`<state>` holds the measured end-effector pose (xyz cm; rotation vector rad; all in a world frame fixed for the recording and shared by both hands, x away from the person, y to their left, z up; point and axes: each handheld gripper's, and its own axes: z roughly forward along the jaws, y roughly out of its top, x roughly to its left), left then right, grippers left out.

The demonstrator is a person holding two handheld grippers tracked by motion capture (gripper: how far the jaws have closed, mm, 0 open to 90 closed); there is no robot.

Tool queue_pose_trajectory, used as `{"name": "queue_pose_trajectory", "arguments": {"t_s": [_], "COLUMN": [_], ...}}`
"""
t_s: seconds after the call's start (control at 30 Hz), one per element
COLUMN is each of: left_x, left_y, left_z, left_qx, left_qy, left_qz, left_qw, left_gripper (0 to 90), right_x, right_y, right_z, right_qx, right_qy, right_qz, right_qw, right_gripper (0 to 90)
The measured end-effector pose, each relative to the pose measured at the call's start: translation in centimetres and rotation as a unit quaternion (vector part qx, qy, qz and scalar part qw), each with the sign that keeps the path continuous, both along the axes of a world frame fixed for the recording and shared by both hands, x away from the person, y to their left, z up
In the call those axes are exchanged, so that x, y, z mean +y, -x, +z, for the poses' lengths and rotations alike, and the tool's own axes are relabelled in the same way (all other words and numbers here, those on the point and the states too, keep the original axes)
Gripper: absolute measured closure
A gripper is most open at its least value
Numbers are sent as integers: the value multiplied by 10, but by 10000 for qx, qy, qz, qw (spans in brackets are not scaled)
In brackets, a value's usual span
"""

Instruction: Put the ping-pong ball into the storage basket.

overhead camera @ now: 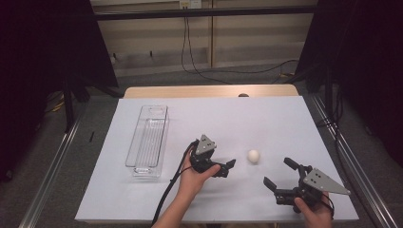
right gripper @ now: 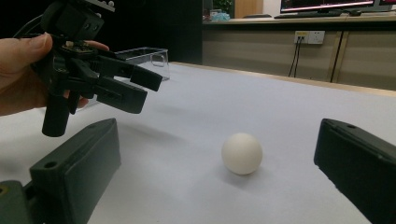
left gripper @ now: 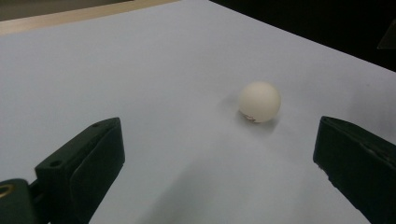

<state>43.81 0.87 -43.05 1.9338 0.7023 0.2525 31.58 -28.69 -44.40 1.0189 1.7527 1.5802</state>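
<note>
Ball: white, round, lying free on the white counter, between the two tongs and touched by neither. A small reddish mark shows low on it in the left gripper view.

Left tongs: jaws apart, pointed at the ball from just beside it, lifted a little off the counter.

Right tongs: jaws wide apart, near the ball on its other side, also aimed at it.

Tray: clear plastic, long, empty, well apart from the ball at the counter's left.

Step in hand, as judged: picking up the ball, probably with the left tongs.

Handling notes: the ball will likely roll at a nudge. Lower the tongs to the ball's middle height, bring one jaw to each side, and close slowly and evenly. Avoid pushing from one side alone. Grip lightly; a hollow ball may squirt out under a hard pinch.
</note>
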Motion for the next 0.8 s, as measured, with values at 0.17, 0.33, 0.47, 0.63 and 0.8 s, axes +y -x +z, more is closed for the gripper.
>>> {"name": "queue_pose_trajectory", "arguments": {"t_s": [0.17,0.33,0.47,0.63,0.8], "left_x": [-2,-4,-6,-9,-11], "left_y": [-1,-1,-2,-3,-4], "left_z": [0,0,1,0,-1], "left_qx": [-8,31,48,45,95], "left_qy": [-16,1,-32,-53,-59], "left_qz": [-15,-29,-24,-42,-46], "left_qw": [10000,10000,10000,10000,9999], "left_gripper": [22,22,22,23,23], "right_x": [0,0,0,0,0], "right_y": [0,0,0,0,0], "right_z": [0,0,0,0,0], "right_qx": [5,12,4,2,2], "right_qy": [-10,-15,-13,-14,-26], "right_qz": [-2,-1,-4,-5,-10], "right_qw": [10000,10000,10000,10000,10000], "right_gripper": [1,1,1,1,1]}}
